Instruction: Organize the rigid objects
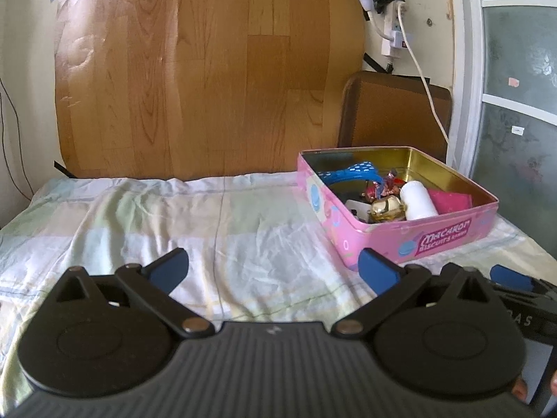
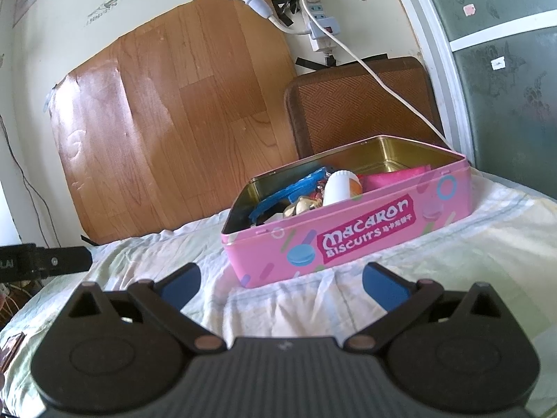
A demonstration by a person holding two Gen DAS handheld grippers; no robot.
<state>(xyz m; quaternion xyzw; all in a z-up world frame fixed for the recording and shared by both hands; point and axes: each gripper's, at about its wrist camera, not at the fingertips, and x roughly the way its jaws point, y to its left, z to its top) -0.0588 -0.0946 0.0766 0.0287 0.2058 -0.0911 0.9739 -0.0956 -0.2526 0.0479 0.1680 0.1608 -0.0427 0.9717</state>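
Pale checked bedding carries the pink tin at its far right corner, objects inside; it is faced nearer by the right gripper, lying right of the left gripper. Both are spread wide, empty.

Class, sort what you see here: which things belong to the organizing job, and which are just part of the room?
Job: pink biscuit tin, blue plastic piece, white bottle, gold trinket, both open grippers.

Room: power strip, wood-pattern sheet, brown board.

Wood-grain sheet taped to wall
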